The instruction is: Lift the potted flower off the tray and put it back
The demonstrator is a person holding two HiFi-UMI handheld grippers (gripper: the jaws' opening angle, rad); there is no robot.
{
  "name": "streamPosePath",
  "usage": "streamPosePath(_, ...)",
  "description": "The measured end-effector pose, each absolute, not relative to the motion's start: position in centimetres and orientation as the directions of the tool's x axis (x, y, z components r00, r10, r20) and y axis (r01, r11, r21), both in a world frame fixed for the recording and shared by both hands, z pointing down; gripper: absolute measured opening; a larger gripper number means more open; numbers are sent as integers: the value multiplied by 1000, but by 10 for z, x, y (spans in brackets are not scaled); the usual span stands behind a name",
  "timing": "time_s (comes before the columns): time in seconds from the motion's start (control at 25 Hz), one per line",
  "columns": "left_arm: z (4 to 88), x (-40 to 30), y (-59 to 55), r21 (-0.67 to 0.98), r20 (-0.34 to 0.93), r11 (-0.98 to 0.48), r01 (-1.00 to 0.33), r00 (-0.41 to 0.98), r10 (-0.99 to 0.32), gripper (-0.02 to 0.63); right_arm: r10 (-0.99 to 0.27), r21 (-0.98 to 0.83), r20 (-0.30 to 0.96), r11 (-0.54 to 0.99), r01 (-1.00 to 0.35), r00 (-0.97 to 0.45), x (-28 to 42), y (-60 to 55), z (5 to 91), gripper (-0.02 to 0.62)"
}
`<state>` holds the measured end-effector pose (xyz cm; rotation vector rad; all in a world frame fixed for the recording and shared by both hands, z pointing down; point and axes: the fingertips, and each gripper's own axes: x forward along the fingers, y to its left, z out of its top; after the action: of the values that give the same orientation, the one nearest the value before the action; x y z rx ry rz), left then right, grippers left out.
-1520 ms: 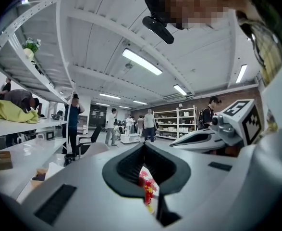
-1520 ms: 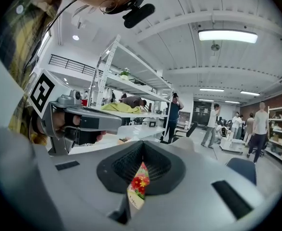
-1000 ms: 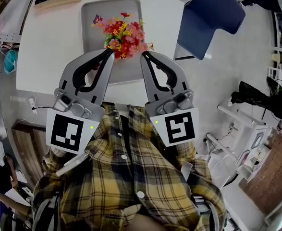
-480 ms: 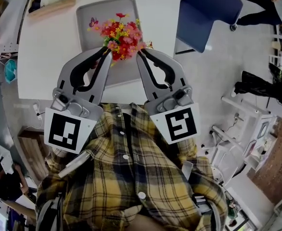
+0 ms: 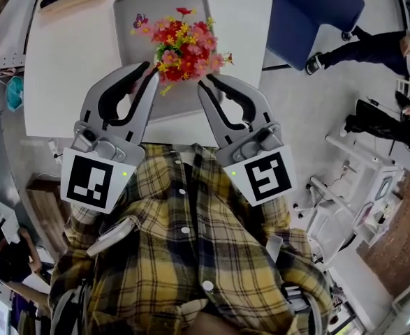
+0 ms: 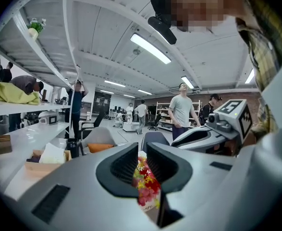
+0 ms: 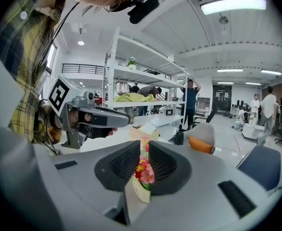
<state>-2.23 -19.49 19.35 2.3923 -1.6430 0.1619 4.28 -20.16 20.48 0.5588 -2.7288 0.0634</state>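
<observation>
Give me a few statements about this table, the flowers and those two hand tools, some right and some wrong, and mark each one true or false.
1. The potted flower has red, pink and yellow blooms. True.
2. The tray is round. False: it is a grey rectangle with rounded corners, lying on the white table.
3. The chair by the table is red. False: the chair is blue.
4. Both tools have their fingers spread wide. False: the left gripper and the right gripper each have their fingers nearly together.
5. The person wears a yellow plaid shirt. True.
</observation>
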Motion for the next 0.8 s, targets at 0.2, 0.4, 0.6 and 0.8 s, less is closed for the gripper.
streamPosePath(0.2, 220, -23, -197, 152, 261, -370, -916, 398, -879, 84, -308, -13, 413, 939, -343, -857, 43, -194, 234, 96)
streamPosePath(0.4, 246, -20, -193, 202, 295, -397, -895, 442, -847, 156, -268, -41, 457, 946, -321, -848, 47, -193, 257, 115)
streamPosePath(0.6, 269, -20, -186, 205, 348, -432, -878, 478, -807, 238, -227, -74, 500, 950, -303, -835, 52, -196, 279, 157)
streamPosePath(0.8, 293, -18, -180, 164, 398, -498, -852, 518, -757, 276, -191, -78, 554, 957, -279, -811, 55, -197, 304, 209)
